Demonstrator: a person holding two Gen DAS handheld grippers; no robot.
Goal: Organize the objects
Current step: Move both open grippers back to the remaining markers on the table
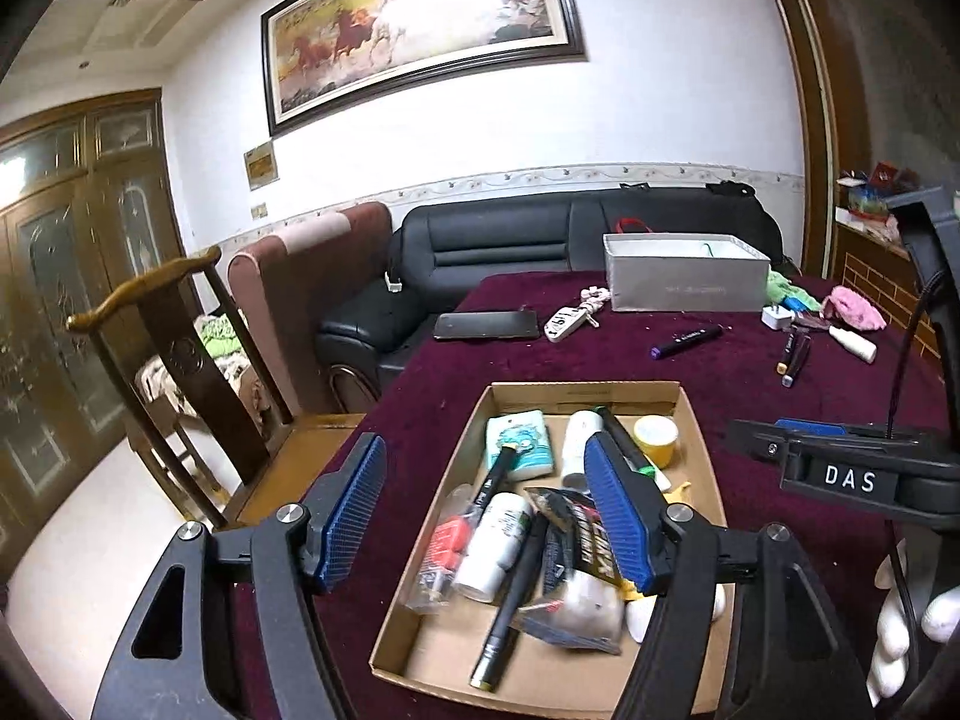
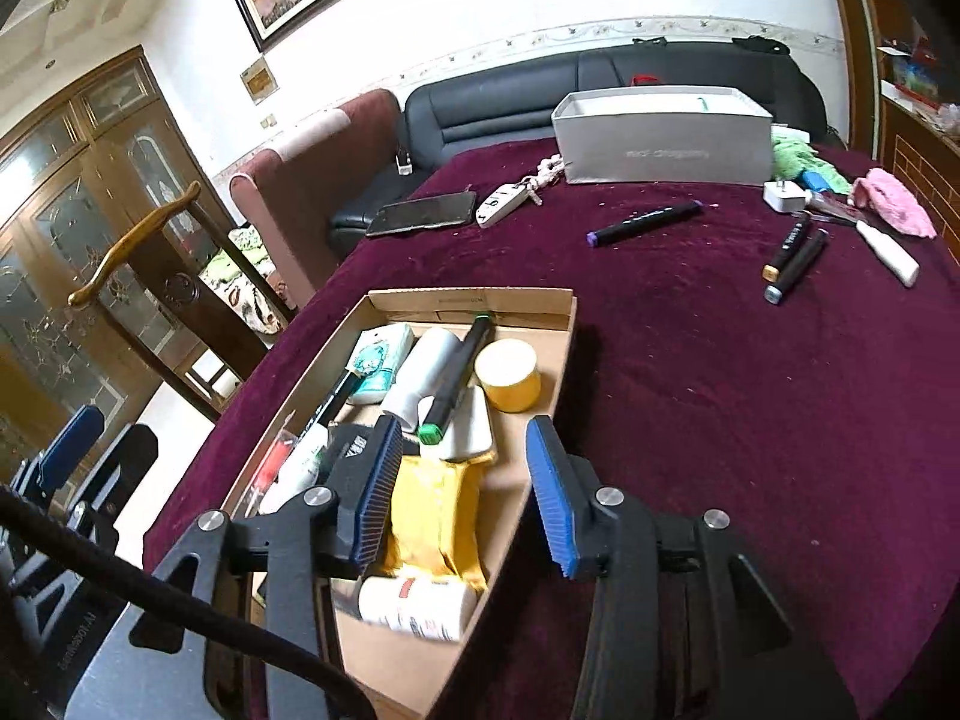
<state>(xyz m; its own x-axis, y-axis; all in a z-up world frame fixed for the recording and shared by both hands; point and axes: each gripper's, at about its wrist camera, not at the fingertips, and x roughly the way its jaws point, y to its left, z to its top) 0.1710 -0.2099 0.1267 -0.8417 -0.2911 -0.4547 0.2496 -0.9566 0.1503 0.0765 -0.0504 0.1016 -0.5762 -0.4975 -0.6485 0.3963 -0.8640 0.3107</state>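
Note:
A shallow cardboard tray (image 1: 690, 414) (image 2: 558, 354) on the maroon tablecloth holds several small items: markers, white bottles, a yellow tape roll (image 1: 656, 437) (image 2: 508, 373), a tissue pack (image 1: 519, 438) and a yellow packet (image 2: 435, 516). My left gripper (image 1: 489, 516) hovers open and empty over the tray's left part. My right gripper (image 2: 465, 492) hovers open and empty over the tray's right edge, above the yellow packet; it shows in the left wrist view (image 1: 840, 468). Loose on the cloth lie a purple-capped marker (image 2: 645, 222) (image 1: 687, 341) and two dark markers (image 2: 792, 258) (image 1: 793, 355).
A grey box (image 2: 663, 141) (image 1: 684, 279) stands at the table's far side. A phone (image 2: 423, 213), a key fob (image 2: 504, 201), a white charger (image 2: 786, 195), a white tube (image 2: 888, 252) and a pink cloth (image 2: 894, 204) lie around it. A wooden chair (image 1: 180, 348) stands left; a black sofa (image 1: 498, 240) is behind.

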